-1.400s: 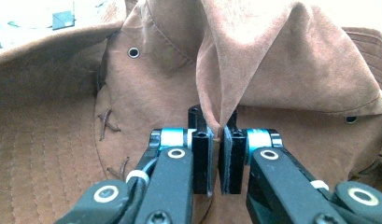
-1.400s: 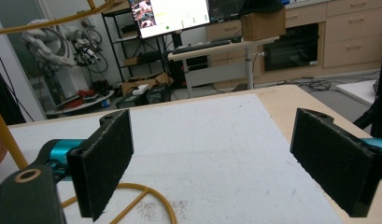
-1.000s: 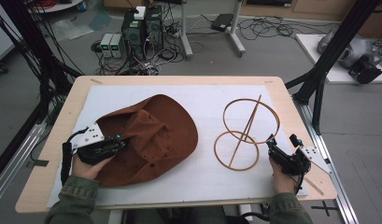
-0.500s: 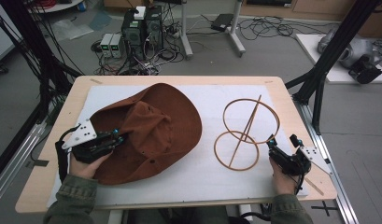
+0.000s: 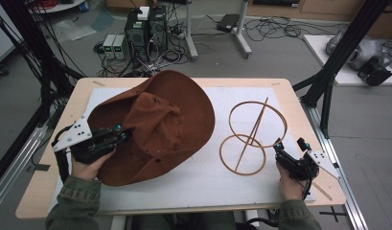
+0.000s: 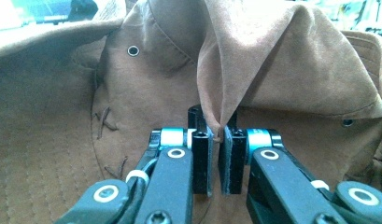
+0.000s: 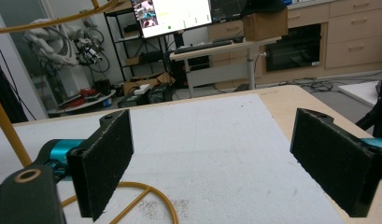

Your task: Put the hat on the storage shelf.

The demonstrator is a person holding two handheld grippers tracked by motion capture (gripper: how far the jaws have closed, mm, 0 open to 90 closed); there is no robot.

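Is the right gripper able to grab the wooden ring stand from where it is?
Probably yes. The right gripper is open, with nothing between its jaws, right beside the stand's lower ring. The hat hangs off to the other side in the left gripper, out of the way.

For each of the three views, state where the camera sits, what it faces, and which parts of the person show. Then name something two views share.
High view: above the table, looking down; forearms, left gripper, right gripper.
Left gripper view: along shut jaws pinching the brown hat.
Right gripper view: along open jaws over the white mat.
Shared: the wooden ring stand, high and right gripper views.
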